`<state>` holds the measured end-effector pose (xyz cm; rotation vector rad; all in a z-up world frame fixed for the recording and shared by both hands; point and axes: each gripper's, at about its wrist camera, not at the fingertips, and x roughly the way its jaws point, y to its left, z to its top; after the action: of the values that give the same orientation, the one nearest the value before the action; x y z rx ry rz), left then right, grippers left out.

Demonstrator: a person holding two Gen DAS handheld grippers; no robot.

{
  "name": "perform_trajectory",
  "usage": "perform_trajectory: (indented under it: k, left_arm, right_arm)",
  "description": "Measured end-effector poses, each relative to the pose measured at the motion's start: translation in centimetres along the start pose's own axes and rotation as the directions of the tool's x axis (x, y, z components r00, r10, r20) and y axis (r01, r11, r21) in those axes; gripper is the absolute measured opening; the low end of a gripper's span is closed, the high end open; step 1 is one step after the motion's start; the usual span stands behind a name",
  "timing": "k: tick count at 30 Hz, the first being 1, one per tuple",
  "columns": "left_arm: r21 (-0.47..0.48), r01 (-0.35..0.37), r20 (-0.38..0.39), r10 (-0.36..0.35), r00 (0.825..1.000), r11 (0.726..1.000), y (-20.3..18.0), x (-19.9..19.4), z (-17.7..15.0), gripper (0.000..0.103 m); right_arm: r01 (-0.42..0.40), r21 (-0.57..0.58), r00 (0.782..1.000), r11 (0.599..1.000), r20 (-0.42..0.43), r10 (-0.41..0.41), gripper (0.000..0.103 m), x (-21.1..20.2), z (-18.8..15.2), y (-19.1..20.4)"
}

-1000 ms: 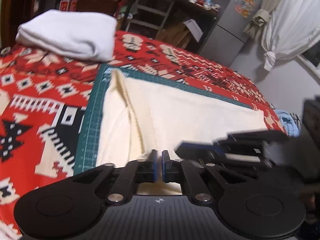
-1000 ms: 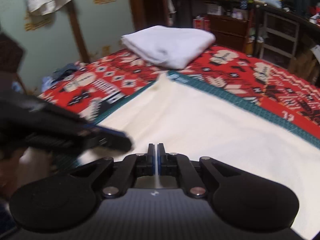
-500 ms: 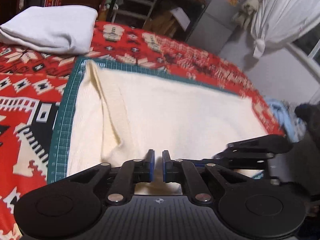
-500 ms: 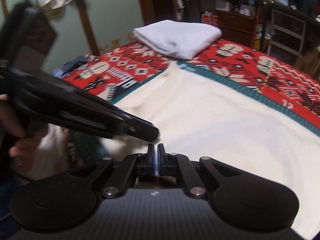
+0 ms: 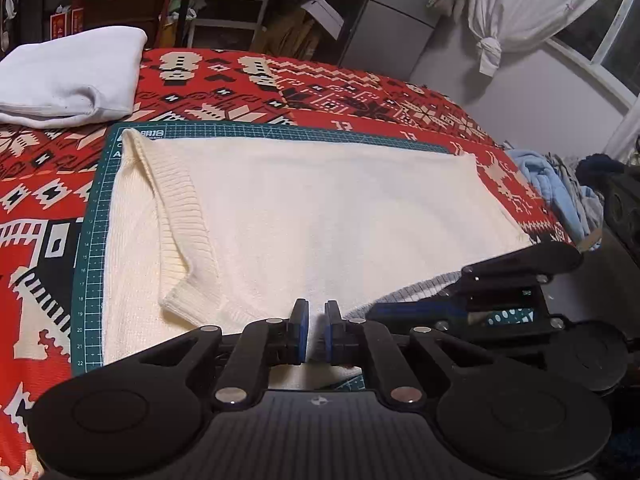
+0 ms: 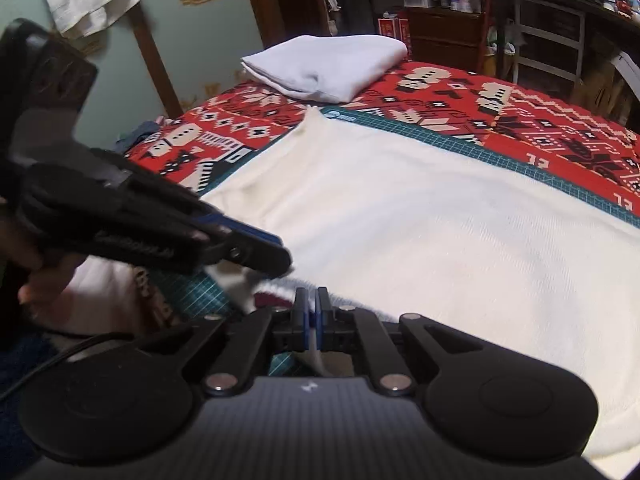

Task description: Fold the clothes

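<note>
We are holding the left gripper [image 5: 316, 330] low over the near edge of the cream sweater [image 5: 320, 216], its jaws a narrow gap apart with cream knit showing between them; whether they are pinching it we cannot tell. The sweater is lying flat on the green mat [image 5: 90, 248], stretching ahead of both grippers, its ribbed cuff [image 5: 188, 300] ahead and to the left. The right gripper [image 6: 311, 322] is sitting just right of the left one, jaws nearly closed on a thin fold of the sweater's hem. Far ahead to the left, a folded white garment [image 5: 76, 76] is resting on the red blanket [image 5: 360, 92]. Blue clothes [image 5: 560, 196] are piling beyond the blanket's right edge.
</note>
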<state>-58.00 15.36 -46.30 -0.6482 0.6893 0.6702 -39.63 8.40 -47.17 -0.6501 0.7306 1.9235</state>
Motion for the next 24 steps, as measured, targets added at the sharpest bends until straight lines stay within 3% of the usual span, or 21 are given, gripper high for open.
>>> perform_trajectory:
  k: [6, 9, 12, 17, 19, 24]
  left_arm:
    - [0.003, 0.05, 0.016, -0.05, 0.999, 0.999, -1.2, -0.4, 0.7, 0.006]
    - [0.015, 0.083, 0.008, -0.083, 0.997, 0.996, -2.3, 0.2, 1.1, 0.007]
    - [0.026, 0.113, -0.014, -0.113, 0.993, 0.993, -3.5, 1.3, 1.4, 0.013]
    - [0.087, 0.143, -0.046, -0.139, 0.989, 0.986, -5.9, 3.2, 2.1, 0.013]
    - [0.106, 0.166, -0.053, -0.161, 0.986, 0.98, -7.0, 3.8, 2.4, 0.013]
    - [0.172, 0.205, -0.047, -0.2, 0.979, 0.963, -9.8, 5.8, 4.1, 0.013]
  right_arm:
    - [0.148, 0.097, 0.987, 0.984, 0.045, -0.153, 0.003, -3.0, 0.0, -3.9]
    - [0.235, 0.155, 0.971, 0.959, -0.009, -0.237, 0.004, -3.8, -1.3, -6.1]
    - [0.227, 0.197, 0.973, 0.954, -0.012, -0.229, 0.004, -5.0, -3.0, -6.7]
    - [0.229, 0.224, 0.973, 0.948, -0.009, -0.232, 0.004, -6.9, -4.1, -6.7]
    - [0.248, 0.24, 0.966, 0.939, 0.017, -0.26, 0.004, -7.8, -3.9, -7.3]
    - [0.329, 0.257, 0.941, 0.909, -0.011, -0.338, 0.004, -7.9, -4.1, -9.5]
